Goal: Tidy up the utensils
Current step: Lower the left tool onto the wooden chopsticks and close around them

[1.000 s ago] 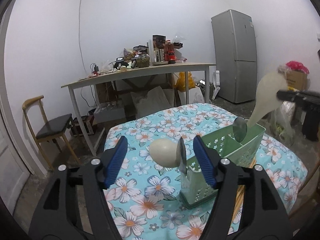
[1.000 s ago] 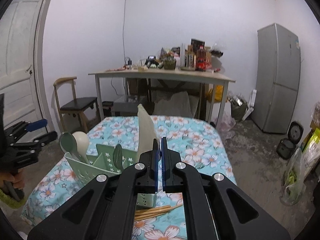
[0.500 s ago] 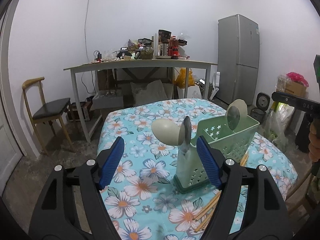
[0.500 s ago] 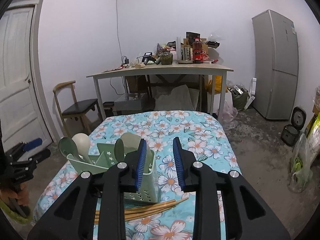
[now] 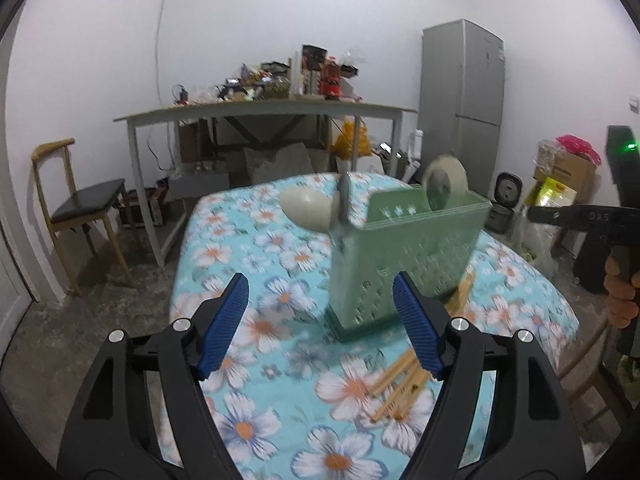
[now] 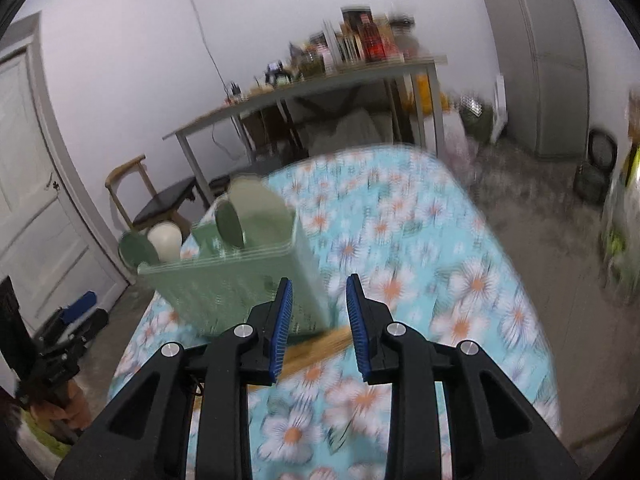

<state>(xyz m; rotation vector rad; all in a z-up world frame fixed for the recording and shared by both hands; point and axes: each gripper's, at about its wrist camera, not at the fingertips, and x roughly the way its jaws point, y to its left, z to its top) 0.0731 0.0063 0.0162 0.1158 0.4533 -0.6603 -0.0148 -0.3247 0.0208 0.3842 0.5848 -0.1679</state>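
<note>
Left wrist view: white walls enclose the room, with a grey refrigerator (image 5: 462, 92) in the corner and a long cluttered bench (image 5: 264, 110) at the back; no label there can be read. The desk (image 5: 224, 224) wears a turquoise cloth printed with white flowers. On it stands the green utensil basket (image 5: 404, 264), spoons and spatulas upright inside, and wooden chopsticks (image 5: 400, 384) lie on the cloth just beside its base. The left tool (image 5: 320, 320) is spread wide, empty. The right tool (image 6: 318, 326), its jaws having just been opening, is released with nothing between them. Its side reads something like "DAS" in the left view.
</note>
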